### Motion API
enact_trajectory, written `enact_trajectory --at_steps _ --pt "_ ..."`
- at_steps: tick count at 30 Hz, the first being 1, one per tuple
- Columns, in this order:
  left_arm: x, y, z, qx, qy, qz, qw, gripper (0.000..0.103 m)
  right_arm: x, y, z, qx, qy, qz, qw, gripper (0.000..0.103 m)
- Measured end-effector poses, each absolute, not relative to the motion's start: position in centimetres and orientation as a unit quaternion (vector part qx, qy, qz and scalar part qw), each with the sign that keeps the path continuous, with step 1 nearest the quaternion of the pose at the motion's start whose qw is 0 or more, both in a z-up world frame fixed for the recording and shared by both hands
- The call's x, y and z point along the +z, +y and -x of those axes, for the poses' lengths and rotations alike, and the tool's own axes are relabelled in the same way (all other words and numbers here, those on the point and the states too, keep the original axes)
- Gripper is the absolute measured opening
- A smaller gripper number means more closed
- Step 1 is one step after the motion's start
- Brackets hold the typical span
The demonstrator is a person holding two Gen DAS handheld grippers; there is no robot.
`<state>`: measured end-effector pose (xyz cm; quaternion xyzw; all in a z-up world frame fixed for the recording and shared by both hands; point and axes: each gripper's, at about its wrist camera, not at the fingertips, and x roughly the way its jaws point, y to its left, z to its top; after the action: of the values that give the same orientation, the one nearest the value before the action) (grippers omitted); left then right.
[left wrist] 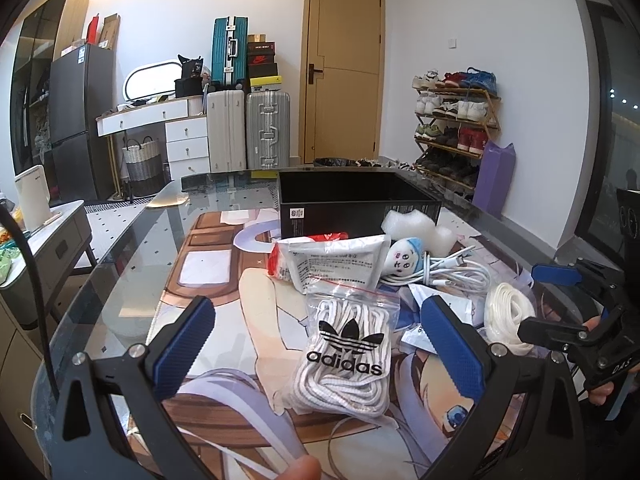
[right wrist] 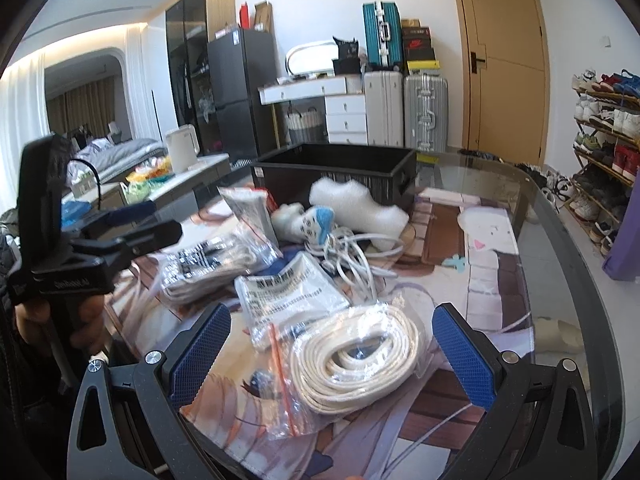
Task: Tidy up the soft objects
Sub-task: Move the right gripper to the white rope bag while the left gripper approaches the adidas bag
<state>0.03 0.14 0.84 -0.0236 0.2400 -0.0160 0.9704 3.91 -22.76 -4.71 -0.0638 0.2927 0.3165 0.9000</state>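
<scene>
A clear zip bag of white laces printed "adidas" (left wrist: 344, 356) (right wrist: 208, 268) lies on the mat, and my open left gripper (left wrist: 318, 308) (right wrist: 148, 222) hovers with a finger on either side of it. A bagged coil of white cord (right wrist: 356, 352) (left wrist: 506, 316) lies between the fingers of my open right gripper (right wrist: 332, 314) (left wrist: 556, 302). Behind them are a white printed packet (left wrist: 336, 264) (right wrist: 292, 292), a small blue-haired plush doll (left wrist: 406, 258) (right wrist: 308, 224), a tangled white cable (left wrist: 448, 274) (right wrist: 352, 256) and a white foam piece (left wrist: 412, 226) (right wrist: 360, 204). An open black box (left wrist: 356, 200) (right wrist: 336, 172) stands at the back.
Everything rests on an anime-print mat (left wrist: 208, 268) over a glass table (left wrist: 132, 240) whose curved edge runs close on the right (right wrist: 560, 240). A low side table with a kettle (right wrist: 182, 148) stands left. A shoe rack (left wrist: 456, 128), a purple bag (left wrist: 494, 176) and suitcases (left wrist: 266, 128) line the wall.
</scene>
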Motion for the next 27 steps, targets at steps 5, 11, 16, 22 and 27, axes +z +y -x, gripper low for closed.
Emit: enact_trajectory --at_steps 5,11,16,22,27 --pt "0.5 0.3 -0.4 -0.023 0.256 0.031 0.966 0.103 -4.9 -22.8 -3.8 0.307 0.304 0.082 0.898 0.102" --pt "-0.1 -0.2 -0.5 -0.027 0.271 0.008 0.962 0.103 -5.6 -22.0 -3.7 0.312 0.320 0.119 0.887 0.102" --pt "-0.3 -0.5 -0.5 -0.031 0.276 0.000 0.961 0.103 -6.4 -21.0 -3.6 0.312 0.333 0.147 0.878 0.102" --pt "-0.5 -0.5 -0.6 -0.033 0.282 0.002 0.959 0.103 -7.1 -20.7 -4.6 0.305 0.356 0.151 0.870 0.102" --pt "-0.8 -0.3 -0.8 -0.035 0.290 0.004 0.956 0.103 -7.3 -20.9 -6.0 0.314 0.379 0.133 0.860 0.102"
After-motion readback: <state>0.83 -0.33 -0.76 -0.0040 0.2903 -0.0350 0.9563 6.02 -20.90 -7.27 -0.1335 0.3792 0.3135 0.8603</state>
